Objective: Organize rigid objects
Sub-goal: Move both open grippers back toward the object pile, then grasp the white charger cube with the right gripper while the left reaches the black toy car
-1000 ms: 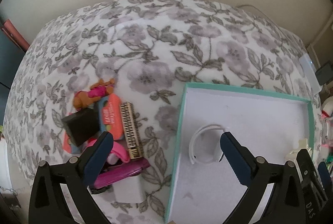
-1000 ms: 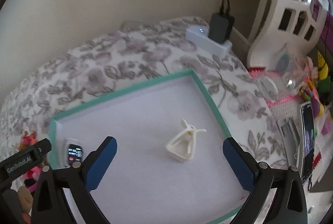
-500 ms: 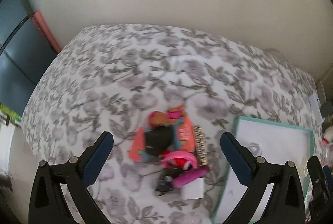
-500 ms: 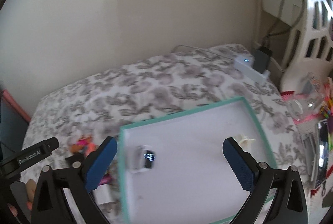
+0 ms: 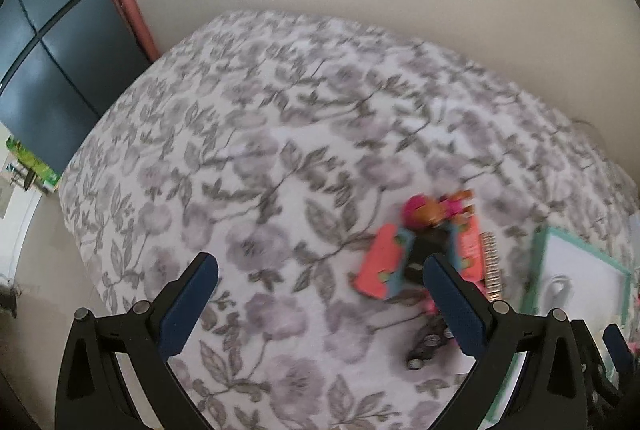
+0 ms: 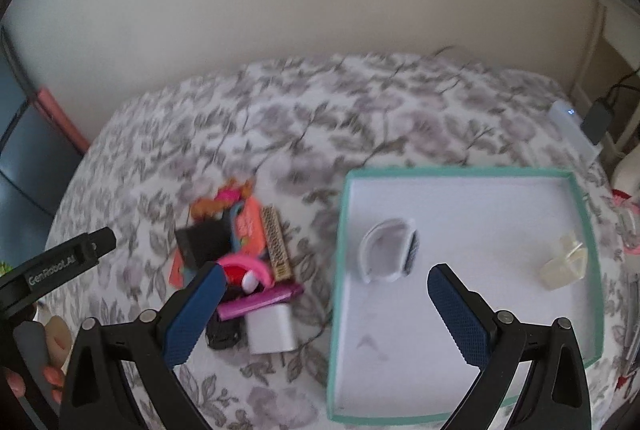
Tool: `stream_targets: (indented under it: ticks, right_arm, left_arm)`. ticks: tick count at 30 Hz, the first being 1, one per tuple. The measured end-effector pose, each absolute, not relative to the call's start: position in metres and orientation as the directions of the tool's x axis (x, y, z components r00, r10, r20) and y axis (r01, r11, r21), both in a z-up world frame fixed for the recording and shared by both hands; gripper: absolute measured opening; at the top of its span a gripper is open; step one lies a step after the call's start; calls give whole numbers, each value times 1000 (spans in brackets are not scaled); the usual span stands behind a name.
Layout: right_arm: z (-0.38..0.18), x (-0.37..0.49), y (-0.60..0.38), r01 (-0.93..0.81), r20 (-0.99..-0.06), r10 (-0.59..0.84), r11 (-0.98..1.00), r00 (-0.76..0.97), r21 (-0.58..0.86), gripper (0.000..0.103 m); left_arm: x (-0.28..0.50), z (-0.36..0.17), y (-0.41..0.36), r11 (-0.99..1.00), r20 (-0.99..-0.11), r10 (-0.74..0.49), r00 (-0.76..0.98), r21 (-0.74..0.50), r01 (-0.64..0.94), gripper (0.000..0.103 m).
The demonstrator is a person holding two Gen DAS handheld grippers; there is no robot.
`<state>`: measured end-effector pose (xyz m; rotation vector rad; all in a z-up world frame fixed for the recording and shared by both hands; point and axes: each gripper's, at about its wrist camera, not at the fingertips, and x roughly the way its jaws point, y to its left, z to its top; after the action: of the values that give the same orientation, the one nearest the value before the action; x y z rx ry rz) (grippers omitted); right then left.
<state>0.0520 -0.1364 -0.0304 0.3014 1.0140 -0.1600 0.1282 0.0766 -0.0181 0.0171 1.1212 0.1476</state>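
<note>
Now both tools spread, empty; toy pile (image 6: 240, 258) by left tool (image 5: 320, 294) rt finger, tray (image 6: 576, 190) under right tool (image 6: 326, 304).

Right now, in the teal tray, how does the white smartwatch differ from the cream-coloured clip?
The smartwatch lies near the tray's left wall; the clip sits near the right wall. The smartwatch is white with a dark screen on one side; the clip is a pale, translucent cream all over. The smartwatch's band forms a rounded loop; the clip looks angular. Both rest inside the teal tray, apart from each other, and no fingers touch them.
</note>
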Motion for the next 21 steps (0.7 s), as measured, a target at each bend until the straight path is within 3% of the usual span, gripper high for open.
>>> stream_targets:
  ticks: [7, 13, 21]
  right_arm:
    - [-59, 57, -113, 219, -900, 32, 966, 435, 140, 91]
    - [-78, 60, -100, 183, -927, 47, 975, 371, 123, 75]
    - [-88, 63, -91, 149, -941, 75, 980, 329, 130, 63]
  left_arm:
    - [135, -59, 86, 993, -945, 98, 313, 69, -100, 102]
    - [133, -68, 77, 998, -963, 8, 268, -8, -59, 102]
    - [131, -85, 63, 999, -980, -31, 198, -39, -35, 102]
